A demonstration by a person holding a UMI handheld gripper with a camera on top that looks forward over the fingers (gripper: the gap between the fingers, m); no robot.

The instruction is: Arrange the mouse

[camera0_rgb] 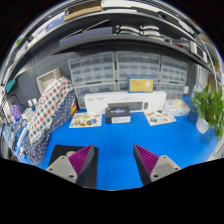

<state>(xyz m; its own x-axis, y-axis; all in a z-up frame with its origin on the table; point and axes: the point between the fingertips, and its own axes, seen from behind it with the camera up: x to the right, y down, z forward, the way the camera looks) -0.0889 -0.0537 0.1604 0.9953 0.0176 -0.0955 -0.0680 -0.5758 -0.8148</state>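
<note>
My gripper (113, 160) is held above a blue table top (115, 140), open, with nothing between its two fingers. The purple pads (82, 157) show on the inner faces, set wide apart. No mouse shows in the gripper view. A small black object (119, 112) lies on the blue surface well beyond the fingers, in front of a long white box; I cannot tell what it is.
A long white box (122, 101) stands at the table's far side. Flat printed sheets (85, 120) lie left and right of the black object. A checked cloth (48, 108) hangs at the left. A green plant (208, 108) stands at the right. Drawer cabinets (125, 70) line the back wall.
</note>
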